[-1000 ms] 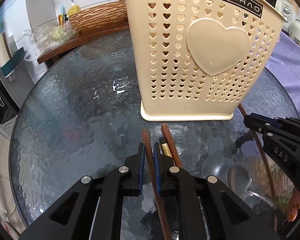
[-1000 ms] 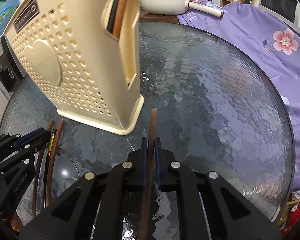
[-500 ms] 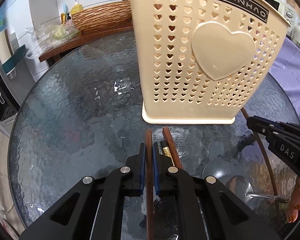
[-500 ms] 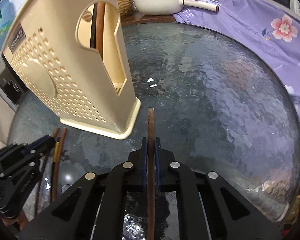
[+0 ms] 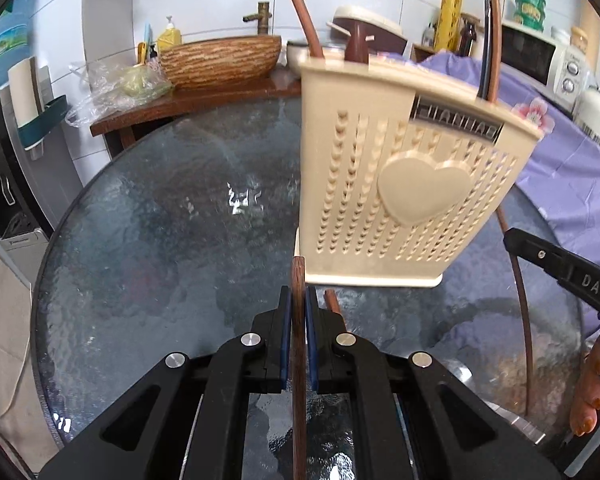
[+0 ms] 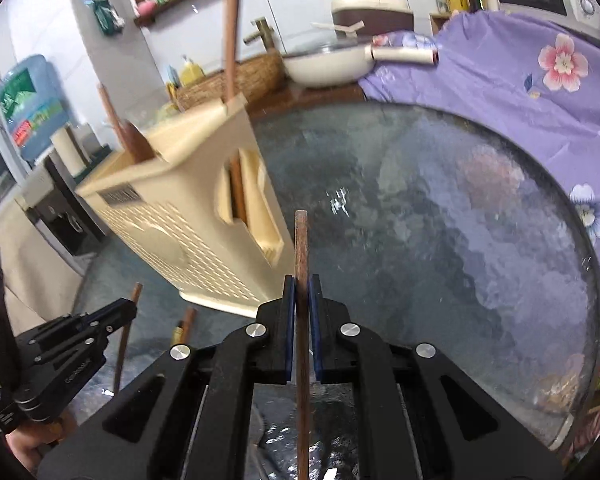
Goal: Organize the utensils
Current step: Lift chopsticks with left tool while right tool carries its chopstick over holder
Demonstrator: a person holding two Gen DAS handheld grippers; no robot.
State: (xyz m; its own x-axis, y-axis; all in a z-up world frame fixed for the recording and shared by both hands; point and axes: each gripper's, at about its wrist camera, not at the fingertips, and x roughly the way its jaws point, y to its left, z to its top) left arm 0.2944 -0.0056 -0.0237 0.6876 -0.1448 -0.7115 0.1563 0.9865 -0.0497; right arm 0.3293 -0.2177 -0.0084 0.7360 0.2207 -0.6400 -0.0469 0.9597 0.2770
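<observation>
two grippers (image 5: pixel 296 320) (image 6: pixel 302 312) each clamp a wooden handle (image 5: pixel 298 360).

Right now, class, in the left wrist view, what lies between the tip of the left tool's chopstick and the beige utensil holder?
Nothing: in the left wrist view the chopstick tip sits just before the holder base corner, with only bare glass table showing.

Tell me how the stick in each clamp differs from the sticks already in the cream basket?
Each held chopstick is pinched between blue-padded fingers, well below the holder's rim; the stored utensils stand inside the cream holder, poking above its rim. Stored ones include a wider, paddle-shaped handle; held ones are thin rods. All look dark brown and wooden.
</observation>
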